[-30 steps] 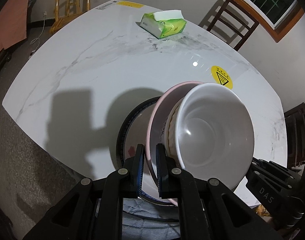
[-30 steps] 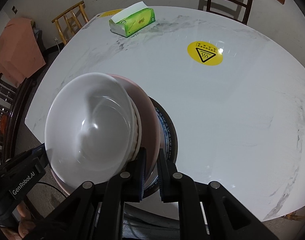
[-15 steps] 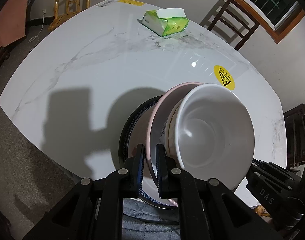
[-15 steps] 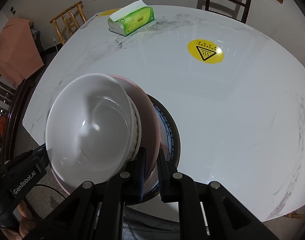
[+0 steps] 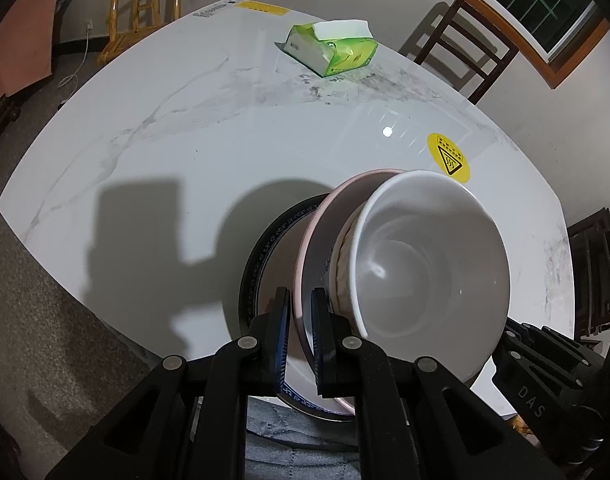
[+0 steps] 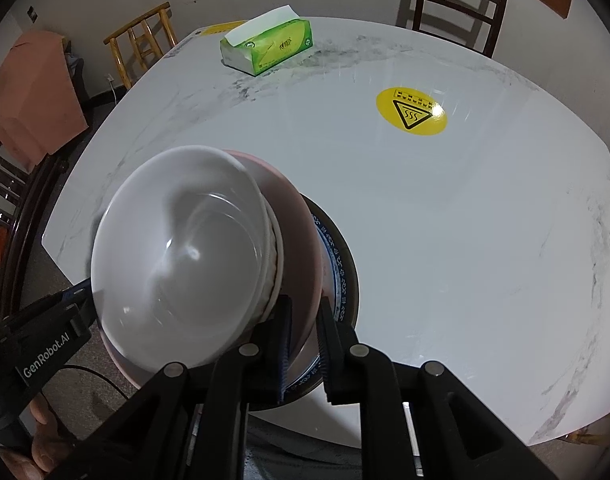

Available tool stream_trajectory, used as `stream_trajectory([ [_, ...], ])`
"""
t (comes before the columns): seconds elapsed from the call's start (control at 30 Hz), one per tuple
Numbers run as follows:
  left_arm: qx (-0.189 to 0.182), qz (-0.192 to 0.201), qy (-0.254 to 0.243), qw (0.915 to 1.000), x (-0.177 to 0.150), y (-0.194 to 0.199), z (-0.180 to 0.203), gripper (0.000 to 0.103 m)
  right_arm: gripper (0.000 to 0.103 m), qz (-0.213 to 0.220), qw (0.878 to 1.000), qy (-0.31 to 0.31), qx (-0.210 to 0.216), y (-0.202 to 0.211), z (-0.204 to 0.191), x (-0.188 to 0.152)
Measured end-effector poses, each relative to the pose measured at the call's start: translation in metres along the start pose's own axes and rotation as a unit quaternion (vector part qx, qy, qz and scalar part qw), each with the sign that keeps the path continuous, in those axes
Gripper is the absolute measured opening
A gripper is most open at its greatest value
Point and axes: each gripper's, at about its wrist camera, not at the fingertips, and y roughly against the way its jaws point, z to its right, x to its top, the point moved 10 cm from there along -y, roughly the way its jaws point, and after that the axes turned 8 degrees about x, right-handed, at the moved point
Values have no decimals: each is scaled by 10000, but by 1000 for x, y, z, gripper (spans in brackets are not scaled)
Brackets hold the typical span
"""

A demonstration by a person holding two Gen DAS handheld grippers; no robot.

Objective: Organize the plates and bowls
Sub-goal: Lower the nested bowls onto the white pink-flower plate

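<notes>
The left gripper (image 5: 301, 312) is pinching the rim of the pink plate (image 5: 325, 216), its jaws clamped on that edge. The right gripper (image 6: 305, 320) is straddling the opposite rim of the same plate; its jaws have just been opening, standing slightly apart around the edge. Just inside both pairs of jaws, a white bowl (image 6: 177, 256) is sitting nested in a cream bowl (image 5: 343, 256) on the plate. Beneath the jaws, a blue-patterned plate (image 6: 339, 256) is lying on the marble counter (image 6: 445, 220). Far beyond the jaws, a green tissue pack (image 5: 333, 46) is resting near the counter's far edge.
</notes>
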Motion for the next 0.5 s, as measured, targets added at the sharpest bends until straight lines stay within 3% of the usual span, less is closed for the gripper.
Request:
stream_trajectory([
  [0.13, 50, 33, 12, 10000, 2, 1, -3, 12, 24, 20, 10000, -47, -48, 2, 3, -1],
  [0.2, 149, 89, 42, 9998, 3, 3, -7, 22, 30, 56, 9999, -27, -85, 5, 6, 0],
  [0.43, 217, 325, -8, 9992, 4, 16, -14, 38, 55, 367, 9992, -109, 76, 26, 16, 0],
  [0.5, 240, 413, -59, 9988, 4, 21, -15, 45, 56, 494, 9987, -78, 80, 35, 19, 0],
])
